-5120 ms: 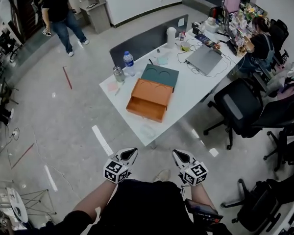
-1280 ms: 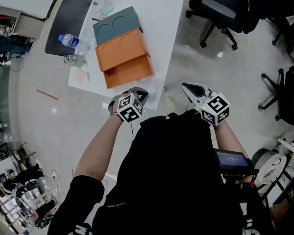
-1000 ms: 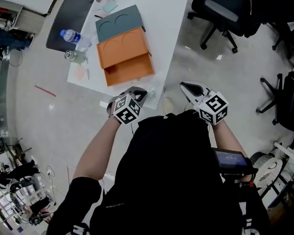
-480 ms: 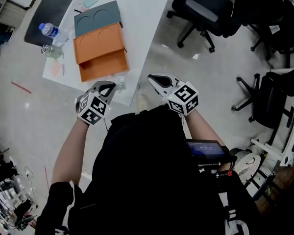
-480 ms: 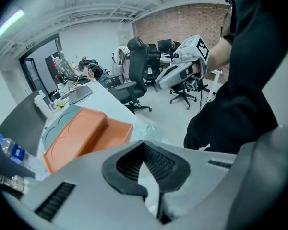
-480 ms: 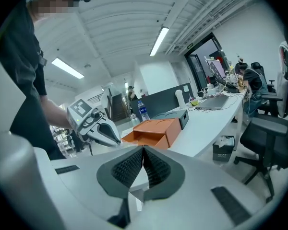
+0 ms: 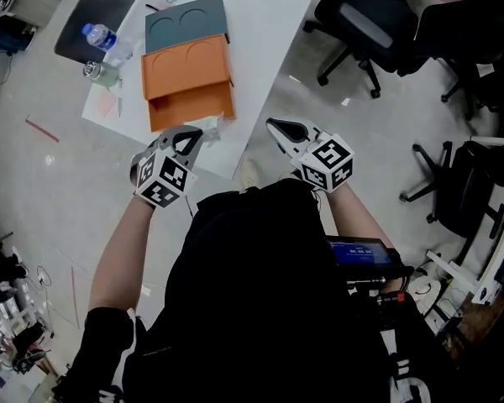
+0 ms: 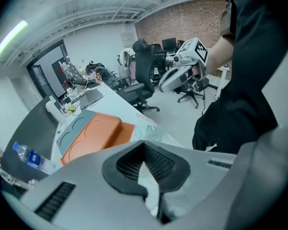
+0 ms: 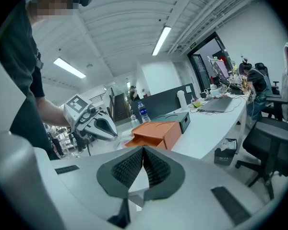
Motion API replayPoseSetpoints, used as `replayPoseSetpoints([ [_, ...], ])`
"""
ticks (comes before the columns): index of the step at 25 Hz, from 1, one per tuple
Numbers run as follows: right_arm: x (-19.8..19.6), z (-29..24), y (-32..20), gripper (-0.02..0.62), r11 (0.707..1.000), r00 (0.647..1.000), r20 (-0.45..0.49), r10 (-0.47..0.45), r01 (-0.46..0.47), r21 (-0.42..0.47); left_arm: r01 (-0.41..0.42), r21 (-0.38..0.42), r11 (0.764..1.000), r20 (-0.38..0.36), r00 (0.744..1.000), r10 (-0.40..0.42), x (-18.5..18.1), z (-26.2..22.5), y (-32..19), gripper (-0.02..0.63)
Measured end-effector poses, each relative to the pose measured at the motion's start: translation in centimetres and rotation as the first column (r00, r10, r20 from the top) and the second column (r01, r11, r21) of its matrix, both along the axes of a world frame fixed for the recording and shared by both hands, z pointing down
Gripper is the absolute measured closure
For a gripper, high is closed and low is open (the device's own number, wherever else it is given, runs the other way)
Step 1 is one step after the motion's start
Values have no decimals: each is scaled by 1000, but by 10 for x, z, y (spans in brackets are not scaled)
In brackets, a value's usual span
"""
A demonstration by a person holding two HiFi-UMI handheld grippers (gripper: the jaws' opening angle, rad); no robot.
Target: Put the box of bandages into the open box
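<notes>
found left gripper (image 7: 192,133) and right gripper (image 7: 274,125) both pinched together. spotted clear packet (image 7: 212,127) at near edge of white table (image 7: 269,40), just past left gripper's tips and just beside open orange box (image 7: 187,74).

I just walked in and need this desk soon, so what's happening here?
A person stands at the white table with a gripper in each hand. The left gripper and right gripper are both shut and empty. The left one hovers beside a clear-wrapped packet near the table edge, before the open orange box.
</notes>
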State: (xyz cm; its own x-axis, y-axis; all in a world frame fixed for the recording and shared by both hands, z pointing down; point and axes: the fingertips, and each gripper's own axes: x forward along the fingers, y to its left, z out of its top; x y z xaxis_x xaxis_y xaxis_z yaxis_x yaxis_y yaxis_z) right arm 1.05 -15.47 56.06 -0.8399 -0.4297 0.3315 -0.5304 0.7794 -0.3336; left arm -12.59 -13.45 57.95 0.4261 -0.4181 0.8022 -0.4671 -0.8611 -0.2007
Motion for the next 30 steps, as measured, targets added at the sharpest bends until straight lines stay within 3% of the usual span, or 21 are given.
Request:
replayPoseSetpoints([
  [12,-4,1,-10,569,1000,1000,6,-28,28,-3,30,18,999,101,994,-32,-29,13,-29,598],
  [19,-6,2,-9,569,1000,1000,2,-20,20,-9,67,2,998,117,991,-67,-40,28,-47,598],
  [30,3,10,-20,569,999,1000,-12,24,-24,-37,24,-65,998,131,991,-15,-13,64,-73,598],
])
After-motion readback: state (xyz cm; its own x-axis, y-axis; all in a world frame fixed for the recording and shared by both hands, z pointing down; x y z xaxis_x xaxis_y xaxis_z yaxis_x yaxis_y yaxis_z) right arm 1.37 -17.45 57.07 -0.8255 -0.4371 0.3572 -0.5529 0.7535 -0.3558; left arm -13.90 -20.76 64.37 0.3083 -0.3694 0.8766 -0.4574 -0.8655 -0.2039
